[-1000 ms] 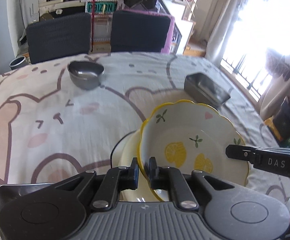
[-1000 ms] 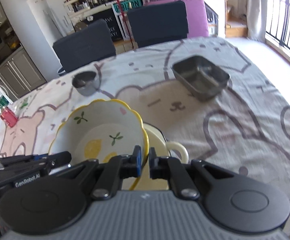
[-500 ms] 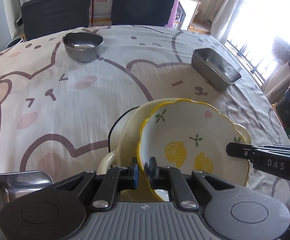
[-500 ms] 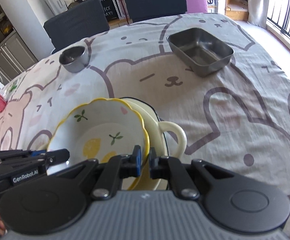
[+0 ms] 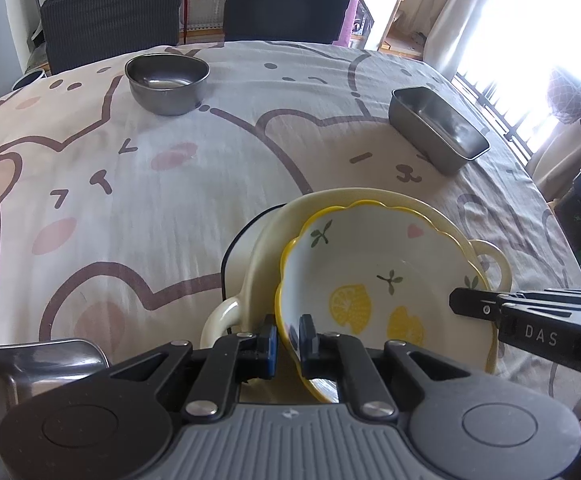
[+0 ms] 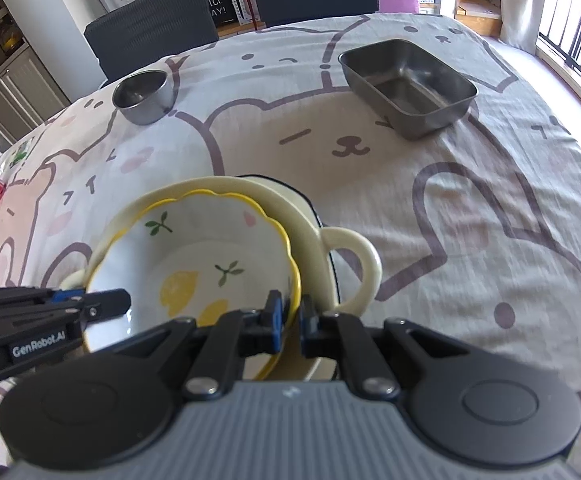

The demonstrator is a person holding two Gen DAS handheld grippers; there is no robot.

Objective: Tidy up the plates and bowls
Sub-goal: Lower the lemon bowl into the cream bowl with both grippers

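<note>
- Lemon bowl [image 5: 370, 280] with a yellow wavy rim sits inside a cream handled dish [image 5: 258, 248], near the table's front edge.
- Left gripper [image 5: 287, 334] is clamped on the bowl's left rim; right gripper [image 6: 289, 314] is clamped on its right rim.
- Steel bowl [image 5: 166, 84] and steel tray [image 5: 438, 128] stand well apart, farther back on the bear-print cloth [image 5: 130, 184].
- Another steel container [image 5: 30, 364] is just beside the left gripper.
</note>
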